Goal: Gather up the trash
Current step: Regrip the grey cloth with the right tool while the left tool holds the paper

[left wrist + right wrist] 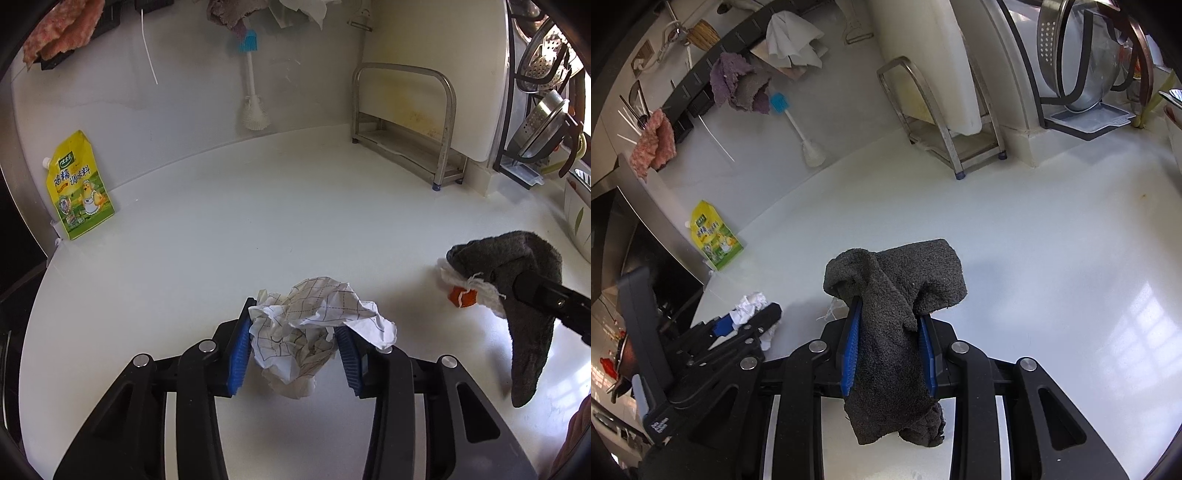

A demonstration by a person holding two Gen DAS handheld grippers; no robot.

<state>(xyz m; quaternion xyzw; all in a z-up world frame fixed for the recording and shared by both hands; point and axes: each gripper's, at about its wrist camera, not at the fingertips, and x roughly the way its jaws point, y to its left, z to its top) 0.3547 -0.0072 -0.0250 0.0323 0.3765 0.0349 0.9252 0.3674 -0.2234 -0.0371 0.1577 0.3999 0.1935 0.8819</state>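
A crumpled white paper with a grid print [314, 325] sits on the white counter [258, 221], and my left gripper [293, 321] is shut on it, a blue pad pressing each side. The right wrist view shows the same paper [750, 304] at lower left, in the left gripper [753, 321]. My right gripper [886, 312] is shut on a dark grey cloth [894, 354] that drapes over and hangs below its fingers. From the left wrist the cloth [517, 266] hangs at the right, with a small orange piece [463, 296] and white frayed threads just under it.
A yellow seasoning pouch [79, 188] leans on the back wall at left. A bottle brush [253, 110] hangs on the wall. A steel rack [406, 122] stands at the back right, and a dish rack with steel bowls [543, 110] at far right.
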